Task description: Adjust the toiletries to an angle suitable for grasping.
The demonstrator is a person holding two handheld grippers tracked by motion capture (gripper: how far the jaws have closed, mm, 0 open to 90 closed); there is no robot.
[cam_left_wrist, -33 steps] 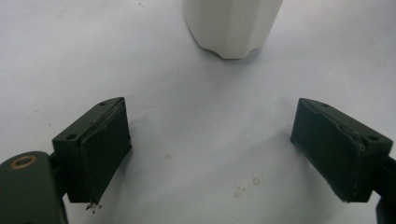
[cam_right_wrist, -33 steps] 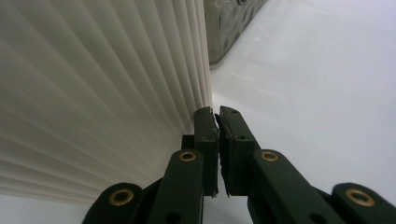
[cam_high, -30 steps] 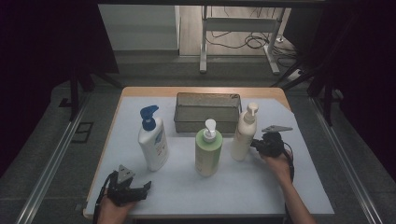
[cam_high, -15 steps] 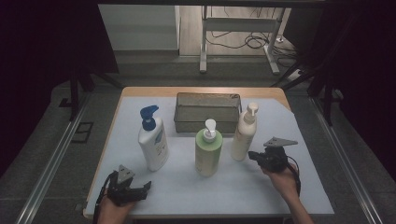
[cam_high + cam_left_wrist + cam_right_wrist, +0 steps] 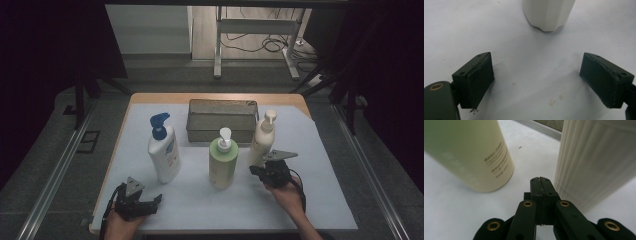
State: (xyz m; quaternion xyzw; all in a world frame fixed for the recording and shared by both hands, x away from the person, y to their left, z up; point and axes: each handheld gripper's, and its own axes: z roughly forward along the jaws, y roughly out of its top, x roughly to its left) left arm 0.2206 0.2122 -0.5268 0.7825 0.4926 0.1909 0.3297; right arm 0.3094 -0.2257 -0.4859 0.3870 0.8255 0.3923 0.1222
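From above, the right gripper (image 5: 258,171) sits just right of the green bottle (image 5: 222,162), below the cream bottle (image 5: 261,137). Its own view adds the detail: jaws pressed together on nothing, tip (image 5: 541,182) pointing between the green bottle (image 5: 471,155) and the ribbed cream bottle (image 5: 594,162). The left gripper (image 5: 150,202) rests left of and nearer than the green bottle; its view shows jaws wide apart, empty, facing the white bottle (image 5: 548,13) with the blue pump (image 5: 159,125).
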